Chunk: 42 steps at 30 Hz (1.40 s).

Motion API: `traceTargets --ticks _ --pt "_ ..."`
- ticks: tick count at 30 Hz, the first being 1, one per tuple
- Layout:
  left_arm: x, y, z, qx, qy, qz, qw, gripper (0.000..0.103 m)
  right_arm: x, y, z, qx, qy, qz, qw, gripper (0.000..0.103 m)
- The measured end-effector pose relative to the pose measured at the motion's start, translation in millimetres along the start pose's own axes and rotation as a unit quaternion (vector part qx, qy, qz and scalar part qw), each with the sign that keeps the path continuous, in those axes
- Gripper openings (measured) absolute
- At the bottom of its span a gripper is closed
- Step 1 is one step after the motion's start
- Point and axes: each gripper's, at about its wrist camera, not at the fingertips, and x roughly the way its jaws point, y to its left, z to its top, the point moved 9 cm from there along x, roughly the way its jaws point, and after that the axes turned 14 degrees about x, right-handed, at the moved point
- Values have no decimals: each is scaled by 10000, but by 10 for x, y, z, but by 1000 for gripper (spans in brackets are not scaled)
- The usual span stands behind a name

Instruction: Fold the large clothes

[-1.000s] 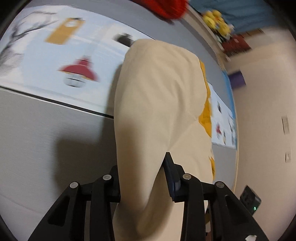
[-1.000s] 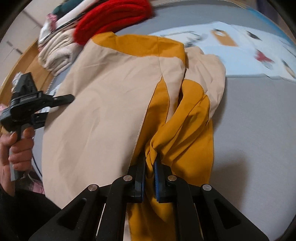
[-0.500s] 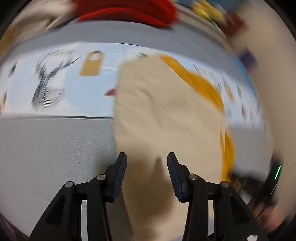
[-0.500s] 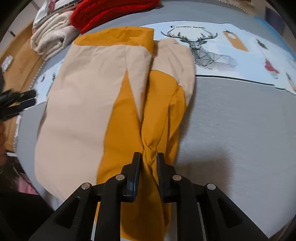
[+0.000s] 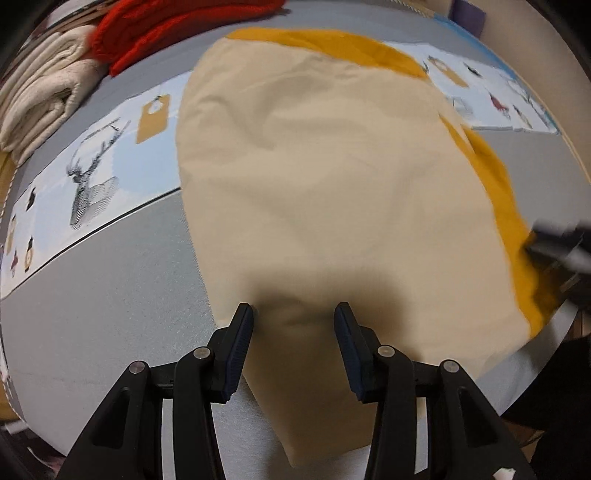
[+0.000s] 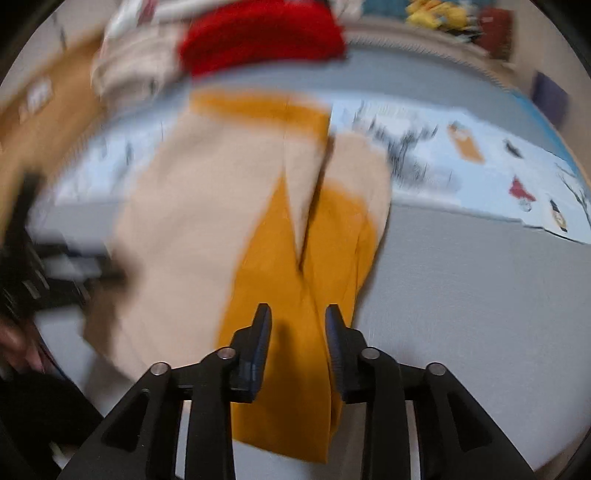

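A large beige and mustard-yellow garment lies flat on the grey table, its near end hanging over the front edge. My left gripper is open just above the beige near edge, holding nothing. In the right wrist view the same garment shows its mustard panel in the middle. My right gripper is open above the mustard panel, empty. The right gripper also shows blurred at the right edge of the left wrist view.
A printed light-blue runner with a deer picture crosses the table under the garment. Folded cream clothes and a red knit are stacked at the far side. The left gripper and hand show blurred at the left of the right wrist view.
Both grippers have let go of the garment and opened. The garment has dropped flat onto the table. Both grippers have pulled back toward the near edge.
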Motion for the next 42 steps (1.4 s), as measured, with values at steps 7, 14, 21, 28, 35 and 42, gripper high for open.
traceTargets --ticks 7,14,21,28,35,42 --pt "-757 79 -135 -1065 -1022 332 9885 76 -272 -266 64 83 -587 -727 9956 33" --pt "-1482 -139 -617 -1160 -1941 968 9693 97 -1425 -255 -41 825 -2404 -245 9668 98" --pt "-1733 -389 -1102 -1300 -2073 1145 9628 97 -1963 -25 -723 773 -2920 -74 9533 103" --pt "-1527 -577 -1301 -1553 -1896 773 9664 97 -1867 -1 -1058 1196 -2625 -52 9575 103" --pt "-1348 -631 -1195 -1441 -1807 825 9694 97 -1674 52 -997 1262 -2471 -118 9607 103" --pt "-1277 -707 -1140 -1396 -1770 805 9709 98 -1557 204 -993 1057 -2324 -25 9669 103"
